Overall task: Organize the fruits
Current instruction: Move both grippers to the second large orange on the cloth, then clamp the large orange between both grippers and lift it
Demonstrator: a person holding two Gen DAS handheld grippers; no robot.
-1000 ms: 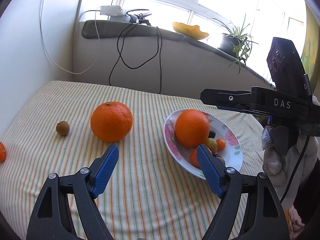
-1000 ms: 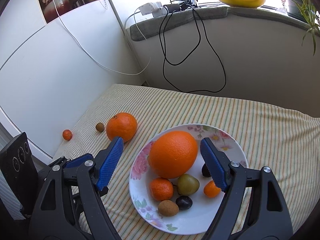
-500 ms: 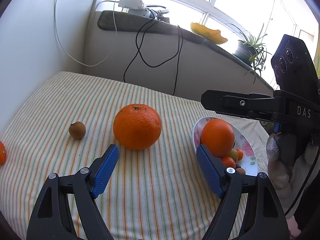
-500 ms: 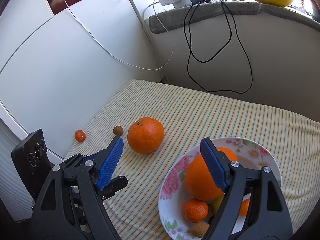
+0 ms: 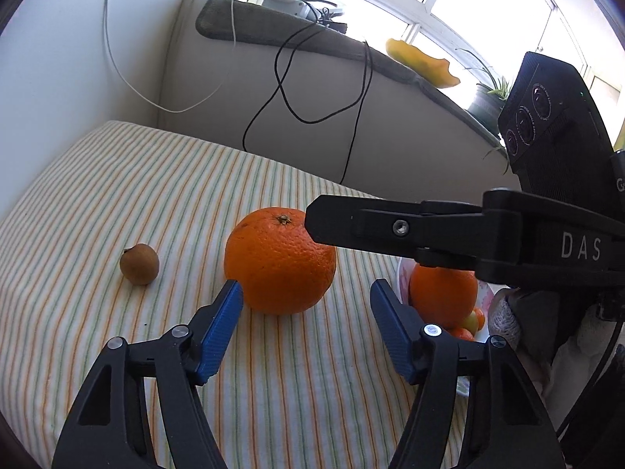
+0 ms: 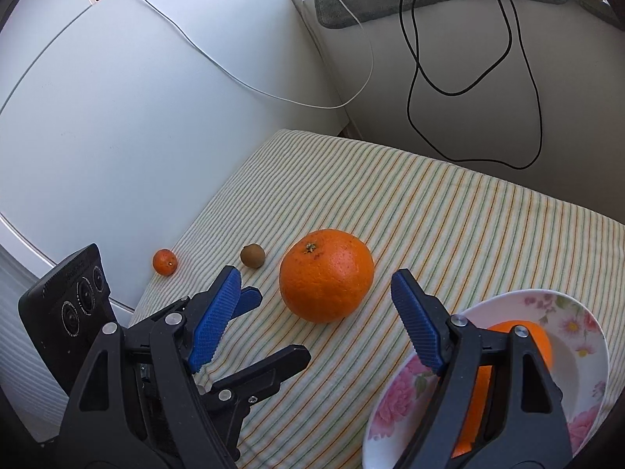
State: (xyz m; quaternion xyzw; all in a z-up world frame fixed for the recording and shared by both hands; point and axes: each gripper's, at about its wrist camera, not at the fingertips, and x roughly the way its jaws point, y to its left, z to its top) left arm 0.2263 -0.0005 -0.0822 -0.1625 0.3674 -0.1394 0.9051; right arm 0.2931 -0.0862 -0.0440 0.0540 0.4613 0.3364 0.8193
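Blocking most of the plate (image 5: pixel 402 273) in the left view, the right gripper (image 5: pixel 312 226) crosses the frame side-on, its tips overlapping the big orange (image 5: pixel 279 262); cannot tell its spread there. Right view shows the right gripper (image 6: pixel 316 289) spread wide, empty, orange (image 6: pixel 326 273) just beyond its fingers on the striped cloth (image 6: pixel 449 215). Left gripper (image 5: pixel 306 297) also released, empty, orange just ahead between its tips. Plate (image 6: pixel 586 336) cut off at the frame edge, second orange (image 6: pixel 541 336) half hidden behind a finger. Since 0.5 s ago both grippers moved closer to the loose orange; plate slid further out of view. Only the right view shows the small tangerine (image 6: pixel 165 262) near the cloth edge; brown fruit (image 6: pixel 252 255) appears in both.
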